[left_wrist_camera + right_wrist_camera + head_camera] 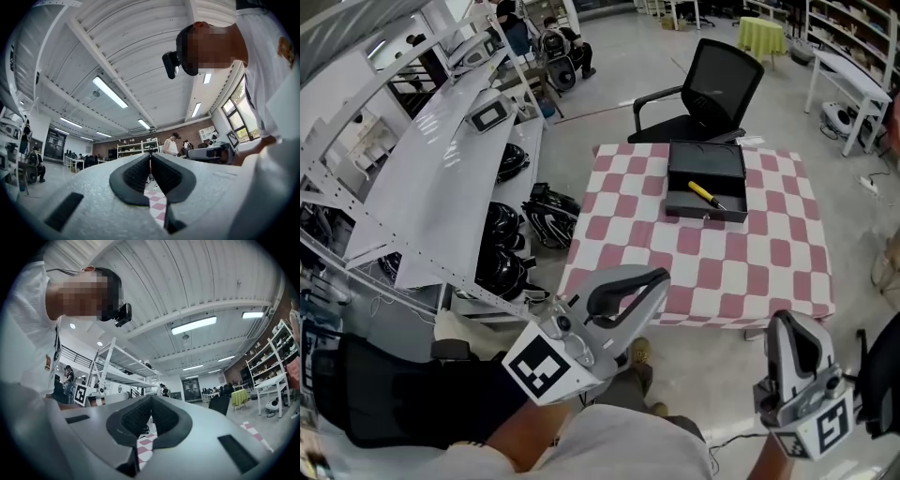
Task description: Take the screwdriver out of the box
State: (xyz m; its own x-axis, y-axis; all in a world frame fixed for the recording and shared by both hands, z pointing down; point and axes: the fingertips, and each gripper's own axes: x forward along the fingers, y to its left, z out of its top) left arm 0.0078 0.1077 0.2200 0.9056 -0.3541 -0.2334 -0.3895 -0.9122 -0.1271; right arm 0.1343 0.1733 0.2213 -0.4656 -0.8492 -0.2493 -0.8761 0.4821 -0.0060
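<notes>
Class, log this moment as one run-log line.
screwdriver: in open black box | left gripper: shut, empty | right gripper: shut, empty | both short of table

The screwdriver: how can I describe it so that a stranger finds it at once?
Look at the table with the red-and-white checked cloth. At its far side, near the black office chair, stands an open black box. The screwdriver lies slantwise inside it, and its bright yellow handle stands out against the dark box.

White shirt, small chest emblem; black camera on head. Left hand-held gripper, right hand-held gripper: grey, black ribbed pads, black-and-white marker cubes.
</notes>
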